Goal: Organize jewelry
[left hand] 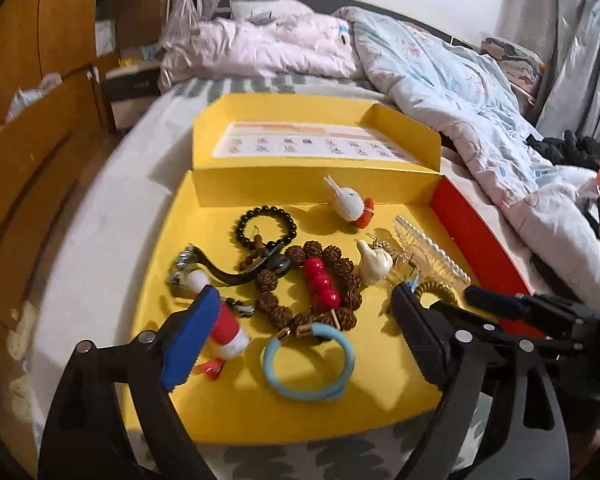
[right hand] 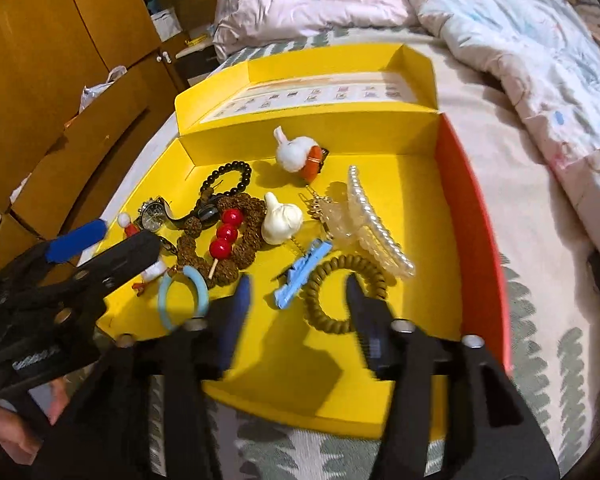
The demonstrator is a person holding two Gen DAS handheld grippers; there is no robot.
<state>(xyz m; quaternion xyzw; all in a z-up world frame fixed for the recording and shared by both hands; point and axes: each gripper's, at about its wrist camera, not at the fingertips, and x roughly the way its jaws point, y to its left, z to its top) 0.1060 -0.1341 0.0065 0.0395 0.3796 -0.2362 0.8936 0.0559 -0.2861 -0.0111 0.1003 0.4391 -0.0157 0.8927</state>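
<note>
Yellow box (right hand: pixel 380 408), open, lies flat on the bed (right hand: pixel 520 208); lid folded back on the far side of both claws, red side wall to the right of the right claw. Probably serves as a sorting tray: shallow walls keep small pieces from rolling into the bedding.

Jewelry sits loose on the box floor, bunched in the middle, ahead of both claws. No order yet, so sorting looks barely begun.

Left gripper (left hand: pixel 296 316): jaws wide apart, nothing pressed between them. Light-blue bangle (left hand: pixel 309 364) lies on the floor just below and between the fingers, untouched. A red-and-white figure (left hand: pixel 228 328) lies right against the blue-padded left finger; whether it touches, cannot tell. Wide spread fits straddling a ring-shaped piece.

Right gripper (right hand: pixel 298 292): jaws about half open, empty. Olive coil hair tie (right hand: pixel 340 292) lies between the fingertips, the right finger over its ring. Pads do not press it. Judged: claw is lined up on this tie.

Just ahead of the right claw: blue hair clip (right hand: pixel 302 272), then pearl claw clip (right hand: pixel 374 232) further off to the right.

Ahead of the left claw: brown seed-bead bracelet (left hand: pixel 340 276) with red candied-fruit stick (left hand: pixel 322 282) lying across it, white garlic charm (left hand: pixel 374 262), wristwatch (left hand: pixel 184 266), black bead bracelet (left hand: pixel 266 224). White rabbit charm (left hand: pixel 350 202) farthest, near the back wall.
</note>
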